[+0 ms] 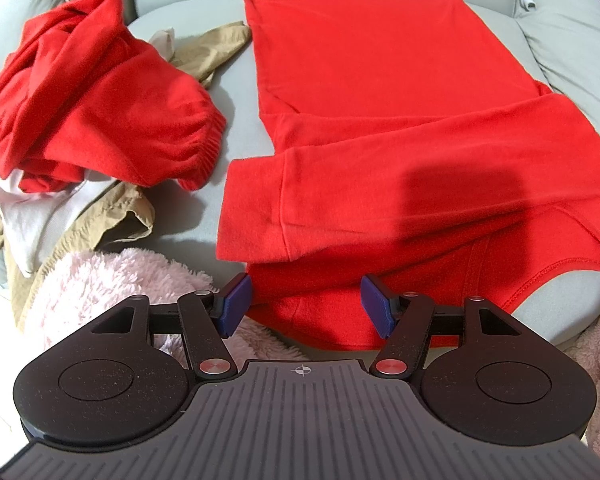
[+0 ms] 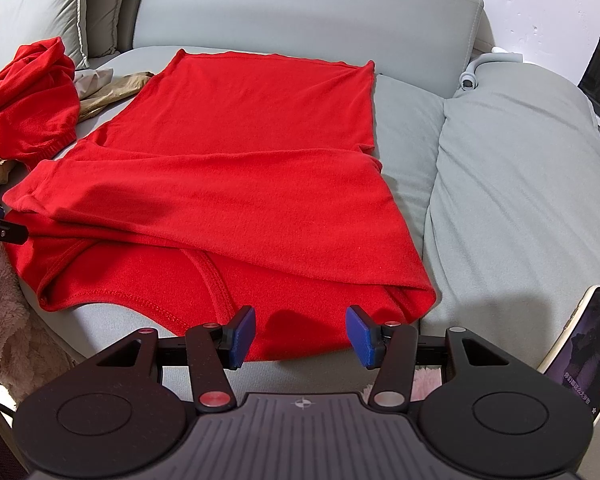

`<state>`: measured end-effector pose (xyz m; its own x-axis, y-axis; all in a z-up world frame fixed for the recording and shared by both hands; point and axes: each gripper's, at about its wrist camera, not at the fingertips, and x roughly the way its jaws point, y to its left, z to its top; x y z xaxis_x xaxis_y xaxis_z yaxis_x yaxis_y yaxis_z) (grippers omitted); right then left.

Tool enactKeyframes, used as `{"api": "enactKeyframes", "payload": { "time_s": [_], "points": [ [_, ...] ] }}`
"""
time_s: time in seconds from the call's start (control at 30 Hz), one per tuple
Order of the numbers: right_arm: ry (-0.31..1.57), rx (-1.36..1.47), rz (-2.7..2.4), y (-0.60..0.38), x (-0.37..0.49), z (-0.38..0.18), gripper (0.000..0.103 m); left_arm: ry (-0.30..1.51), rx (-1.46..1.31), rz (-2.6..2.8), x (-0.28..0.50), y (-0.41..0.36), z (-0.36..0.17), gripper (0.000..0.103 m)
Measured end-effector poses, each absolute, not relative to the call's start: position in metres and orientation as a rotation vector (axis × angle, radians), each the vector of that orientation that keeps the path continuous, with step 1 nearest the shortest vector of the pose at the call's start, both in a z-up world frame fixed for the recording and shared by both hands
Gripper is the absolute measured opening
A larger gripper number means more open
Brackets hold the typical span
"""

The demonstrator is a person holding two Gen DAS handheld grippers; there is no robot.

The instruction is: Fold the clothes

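Left wrist: the left gripper [image 1: 306, 307] hangs with jaws spread, nothing between them, over the near hem of the red shirt [image 1: 380, 120] lying flat on the grey sofa [image 1: 236, 128], a sleeve folded across. Right wrist: the right gripper [image 2: 300, 338] gapes empty above the shirt's near edge, phone [image 2: 580, 354] alongside

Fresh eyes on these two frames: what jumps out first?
A bright red top lies spread flat on the grey sofa, a sleeve folded across it. Left of it sits a heap of crumpled clothes, red on top. Both open tools, left and right, hang at the top's near edge, holding nothing.
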<state>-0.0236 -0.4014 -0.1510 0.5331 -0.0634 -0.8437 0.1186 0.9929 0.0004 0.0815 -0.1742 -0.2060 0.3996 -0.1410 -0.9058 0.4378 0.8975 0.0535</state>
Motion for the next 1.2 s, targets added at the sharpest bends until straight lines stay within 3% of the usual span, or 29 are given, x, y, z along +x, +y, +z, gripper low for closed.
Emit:
{"api": "enactKeyframes", "payload": {
  "time_s": [0.17, 0.27, 0.4, 0.73, 0.83, 1.2],
  "points": [
    [0.966, 0.107, -0.094, -0.408, -0.025, -0.143, 0.048, 1.082, 0.286, -0.421, 0.072, -0.178, -0.19, 0.066],
    [0.964, 0.132, -0.079, -0.411, -0.019, -0.14, 0.039, 1.061, 0.285, -0.491, 0.065, -0.186, -0.184, 0.061],
    [1.016, 0.129, -0.05, -0.407, 0.009, -0.142, 0.036, 1.029, 0.325, -0.504, 0.074, -0.209, -0.185, 0.059],
    [1.1, 0.149, -0.005, -0.374, 0.066, -0.159, 0.037, 1.05, 0.399, -0.488, 0.085, -0.247, -0.212, 0.059],
    [1.092, 0.135, -0.021, -0.368, 0.06, -0.168, 0.038, 1.059, 0.419, -0.501, 0.077, -0.243, -0.225, 0.064],
    [1.126, 0.179, -0.046, -0.373, 0.017, -0.163, 0.045, 1.142, 0.417, -0.488, 0.059, -0.231, -0.222, 0.064]
  ]
}}
